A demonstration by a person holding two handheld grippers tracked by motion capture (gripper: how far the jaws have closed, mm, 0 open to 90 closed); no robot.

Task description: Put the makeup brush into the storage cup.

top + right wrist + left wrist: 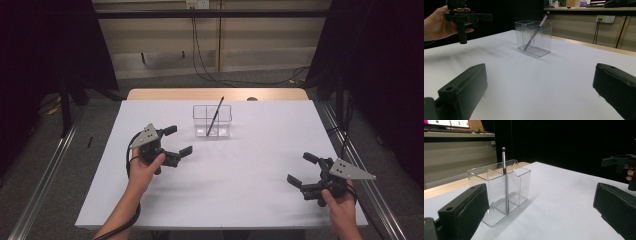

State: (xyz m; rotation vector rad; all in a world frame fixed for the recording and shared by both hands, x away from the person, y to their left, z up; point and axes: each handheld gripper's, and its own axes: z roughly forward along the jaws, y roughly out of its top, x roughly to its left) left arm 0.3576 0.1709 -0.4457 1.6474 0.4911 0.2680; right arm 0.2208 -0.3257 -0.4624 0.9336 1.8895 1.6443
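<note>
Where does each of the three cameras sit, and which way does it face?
High view: above the person's side, looking forward and down on the white table; both forearms, left gripper, right gripper.
Left gripper view: on the left gripper, facing the clear divided holder with its brush.
Right gripper view: on the right gripper, facing the holder from farther off.
All share the holder and brush.

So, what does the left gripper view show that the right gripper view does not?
Left gripper view: a lit monitor on the far desk, and the right hand-held gripper far off.

Right gripper view: a white wall socket with black cables, and the left hand-held gripper in a hand.

Both: the clear plastic divided organiser holding the thin dark-tipped makeup brush, on the white table.
</note>
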